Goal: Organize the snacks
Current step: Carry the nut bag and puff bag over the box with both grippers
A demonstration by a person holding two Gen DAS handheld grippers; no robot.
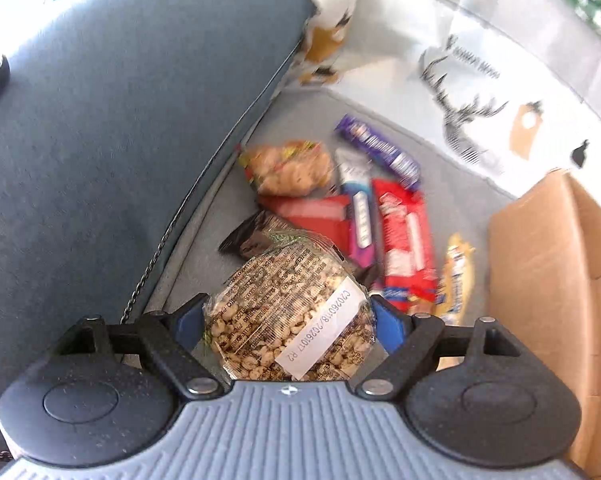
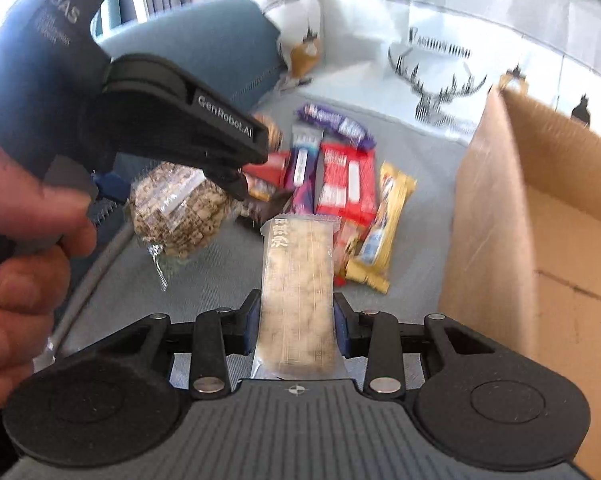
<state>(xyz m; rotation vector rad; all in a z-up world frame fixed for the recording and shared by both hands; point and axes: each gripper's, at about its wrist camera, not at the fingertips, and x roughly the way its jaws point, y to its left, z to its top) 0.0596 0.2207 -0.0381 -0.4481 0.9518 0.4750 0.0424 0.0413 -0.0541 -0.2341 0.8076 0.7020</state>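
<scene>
My left gripper point(image 1: 288, 316) is shut on a round clear-wrapped puffed-grain cake point(image 1: 288, 312) with a white label, held above the grey seat. The same cake point(image 2: 176, 208) shows in the right wrist view, in the left gripper point(image 2: 168, 196). My right gripper point(image 2: 296, 316) is shut on a long clear-wrapped pale rice bar point(image 2: 296, 296), held lengthwise. A pile of snacks lies on the seat ahead: a purple bar point(image 1: 380, 152), a red pack point(image 1: 404, 240), a yellow bar point(image 2: 384, 224), and a nut bag point(image 1: 288, 168).
An open cardboard box point(image 2: 540, 216) stands on the right, also in the left wrist view point(image 1: 548, 264). A blue-grey cushion point(image 1: 120, 120) rises on the left. A white cloth with deer prints point(image 1: 472, 80) hangs behind. A hand point(image 2: 20, 248) holds the left gripper's handle.
</scene>
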